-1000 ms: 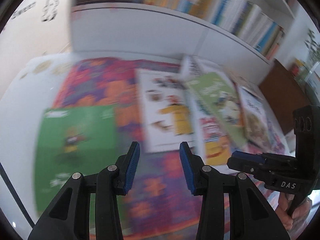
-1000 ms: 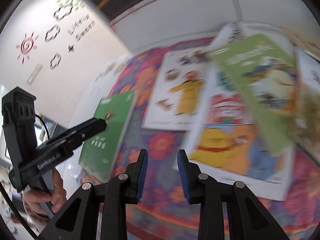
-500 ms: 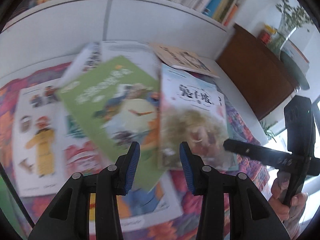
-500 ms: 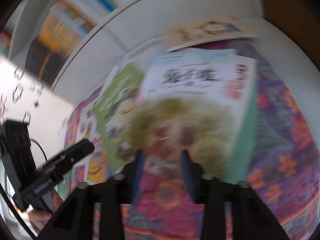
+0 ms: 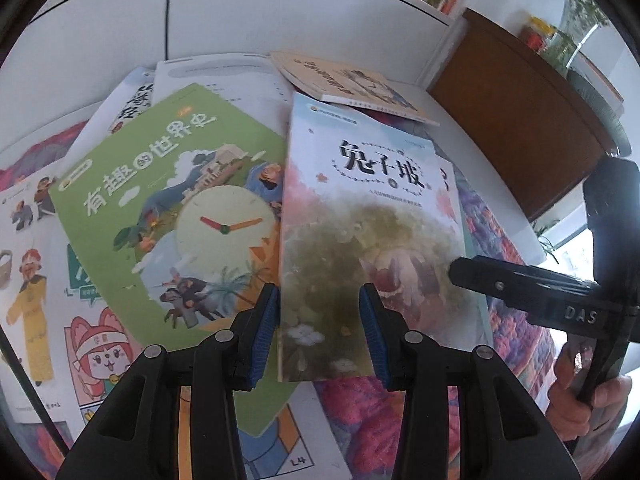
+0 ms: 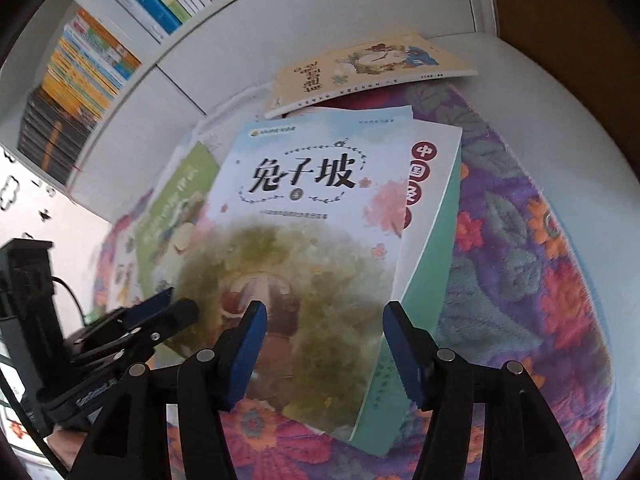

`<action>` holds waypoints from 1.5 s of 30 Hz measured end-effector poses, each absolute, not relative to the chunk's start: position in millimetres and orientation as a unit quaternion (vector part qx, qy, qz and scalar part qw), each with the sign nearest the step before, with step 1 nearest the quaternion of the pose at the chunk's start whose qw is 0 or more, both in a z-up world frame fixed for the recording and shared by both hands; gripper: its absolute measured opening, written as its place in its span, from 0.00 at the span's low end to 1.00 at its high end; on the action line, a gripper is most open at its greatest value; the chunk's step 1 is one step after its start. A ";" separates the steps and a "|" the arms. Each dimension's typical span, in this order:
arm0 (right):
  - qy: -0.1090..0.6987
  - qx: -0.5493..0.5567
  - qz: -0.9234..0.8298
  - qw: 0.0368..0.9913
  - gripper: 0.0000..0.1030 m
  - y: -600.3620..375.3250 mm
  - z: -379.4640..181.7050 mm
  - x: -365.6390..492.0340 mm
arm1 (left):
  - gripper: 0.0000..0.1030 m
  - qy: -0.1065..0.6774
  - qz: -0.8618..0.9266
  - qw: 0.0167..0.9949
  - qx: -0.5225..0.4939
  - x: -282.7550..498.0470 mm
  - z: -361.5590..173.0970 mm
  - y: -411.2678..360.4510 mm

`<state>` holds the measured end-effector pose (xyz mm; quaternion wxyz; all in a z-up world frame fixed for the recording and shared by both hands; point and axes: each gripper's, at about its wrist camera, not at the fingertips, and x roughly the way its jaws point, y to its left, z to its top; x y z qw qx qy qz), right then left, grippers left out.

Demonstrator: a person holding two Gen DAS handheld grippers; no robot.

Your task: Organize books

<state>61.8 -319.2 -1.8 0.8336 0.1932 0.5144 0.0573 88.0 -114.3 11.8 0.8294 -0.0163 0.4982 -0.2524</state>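
**Both grippers poised over top pastel book — pick not started**

Books lie scattered and overlapping on a floral rug (image 6: 520, 240) in front of a white bookcase (image 5: 240, 12) with filled shelves up top. Target looks like the pastel rabbit-hill book (image 6: 304, 216), topmost of the right-hand pile, resting on a teal-edged book (image 6: 428, 264) and partly lapping the green clock book (image 5: 168, 200). A tan book (image 6: 360, 68) sits just behind, its near edge over the pastel one's far corner in the left wrist view.

Right gripper (image 6: 324, 344): jaws have just been opening, now apart, nothing pinched; pastel cover shows between them but below. Left gripper (image 5: 318, 332): jaws apart, narrower, hovering over the same book's near left corner, empty.

Doing it well, my read: cover is thin and flat, so come in at the near edge, which overhangs the teal book slightly, and slide one finger under rather than press from above. Left gripper could pin the green book or the pile so only the top book lifts. Mind the tan book — it may drag.

Room: open rug to the right of the pile and near side; bookcase base close behind, brown cabinet (image 5: 520, 120) far right. Whether the near edge is actually lifted off the rug is hard to tell under fisheye blur.
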 end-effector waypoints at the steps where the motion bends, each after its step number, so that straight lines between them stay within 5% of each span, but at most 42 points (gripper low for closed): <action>1: 0.517 0.196 0.057 0.831 0.57 -320.0 -3.2 63.6 | 0.38 0.498 -0.251 0.830 -0.015 89.1 11.3 -115.7; 11: 0.532 0.176 0.049 0.827 0.62 -310.9 -3.8 69.4 | 0.38 0.472 -0.228 0.850 0.045 66.0 22.1 -125.0; 35: 0.581 0.072 0.167 0.793 0.63 -228.3 -19.7 -20.2 | 0.38 0.539 -0.241 0.807 -0.009 -46.1 -8.9 -38.9; 41: 0.570 0.089 0.197 0.793 0.59 -239.2 -26.6 -12.9 | 0.38 0.546 -0.256 0.796 -0.049 -26.4 -15.9 -33.5; 45: 0.533 0.083 0.225 0.811 0.48 -250.0 -28.7 -7.9 | 0.39 0.552 -0.283 0.780 -0.079 -15.6 -19.3 -25.9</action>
